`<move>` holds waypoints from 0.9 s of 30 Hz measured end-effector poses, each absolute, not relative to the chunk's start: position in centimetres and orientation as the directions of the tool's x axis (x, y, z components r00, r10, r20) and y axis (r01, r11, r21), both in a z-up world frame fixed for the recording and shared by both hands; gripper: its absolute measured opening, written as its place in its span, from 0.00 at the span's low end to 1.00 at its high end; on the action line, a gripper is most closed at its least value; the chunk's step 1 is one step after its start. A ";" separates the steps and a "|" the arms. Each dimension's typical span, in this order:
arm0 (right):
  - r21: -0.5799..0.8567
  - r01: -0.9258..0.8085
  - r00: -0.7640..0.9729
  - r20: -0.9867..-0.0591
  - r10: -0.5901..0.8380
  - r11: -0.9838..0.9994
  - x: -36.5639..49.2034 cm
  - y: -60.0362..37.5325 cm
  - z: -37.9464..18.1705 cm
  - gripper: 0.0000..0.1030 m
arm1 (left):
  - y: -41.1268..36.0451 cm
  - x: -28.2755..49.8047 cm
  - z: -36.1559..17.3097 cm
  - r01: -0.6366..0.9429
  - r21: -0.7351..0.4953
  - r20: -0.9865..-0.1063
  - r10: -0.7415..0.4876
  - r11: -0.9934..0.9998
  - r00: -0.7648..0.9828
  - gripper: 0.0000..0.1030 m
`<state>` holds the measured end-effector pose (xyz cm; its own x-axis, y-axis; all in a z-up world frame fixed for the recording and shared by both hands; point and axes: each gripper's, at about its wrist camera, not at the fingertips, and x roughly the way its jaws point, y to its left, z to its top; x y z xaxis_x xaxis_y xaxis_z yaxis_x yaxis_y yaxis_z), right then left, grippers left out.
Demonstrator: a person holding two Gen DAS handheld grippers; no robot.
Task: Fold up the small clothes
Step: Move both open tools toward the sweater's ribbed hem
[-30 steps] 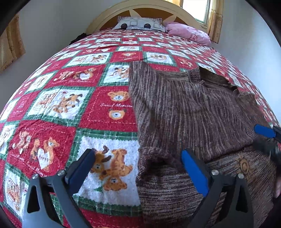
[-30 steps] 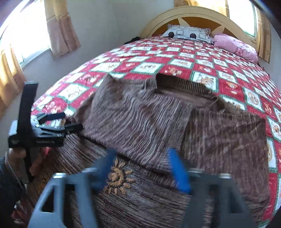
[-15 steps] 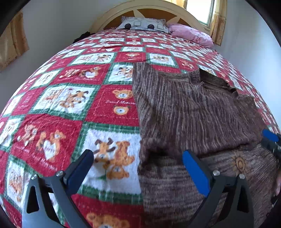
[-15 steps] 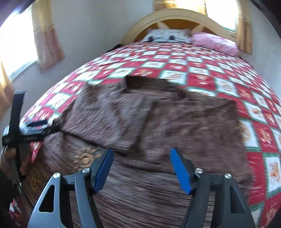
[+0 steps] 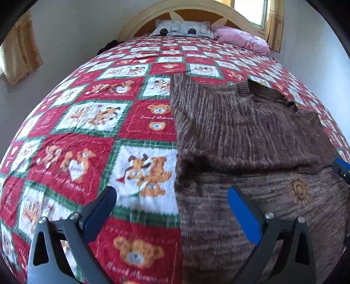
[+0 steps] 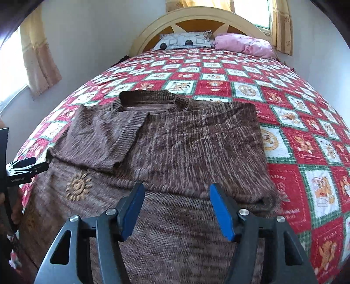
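Sweater: brown marled knit sweater lies flat on the red, white and green teddy-bear patchwork quilt of the bed, collar toward 12 o'clock, hem toward 6 o'clock. Both sleeves are folded inward across the chest; the ribbed cuff of one rests on the other's fabric just below the collar. An orange sun motif shows on the lower body, at 9 o'clock in the right wrist view. In the left wrist view the sweater fills the 3 o'clock half, its straight folded edge running from 12 to 6 down the frame centre.

Right gripper: blue-padded jaws apart, having just been narrowing; nothing between them, poised over the sweater's lower body. Contact with the knit cannot be told.

Left gripper: jaws spread wide, empty, straddling the sweater's folded edge, one pad over quilt, the other over knit. From the right wrist view it sits at 9 o'clock by the sweater's side edge.

Background: grey patterned pillow and pink pillow at 12 o'clock against the cream arched headboard.
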<state>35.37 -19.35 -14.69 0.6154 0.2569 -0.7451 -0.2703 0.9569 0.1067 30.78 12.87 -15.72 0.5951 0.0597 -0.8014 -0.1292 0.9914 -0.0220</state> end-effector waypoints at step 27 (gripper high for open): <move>0.137 -0.270 0.589 -0.760 0.276 0.953 19.5 -23.2 -15.1 0.61 | 9.9 17.2 -13.4 -0.004 0.055 -0.757 0.044 0.999 0.652 0.99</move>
<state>19.52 -23.22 -15.14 0.5886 0.2760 -0.7598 -0.2698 0.9531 0.1372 17.19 9.87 -13.39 0.6519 0.0437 -0.7570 -0.0035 0.9985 0.0546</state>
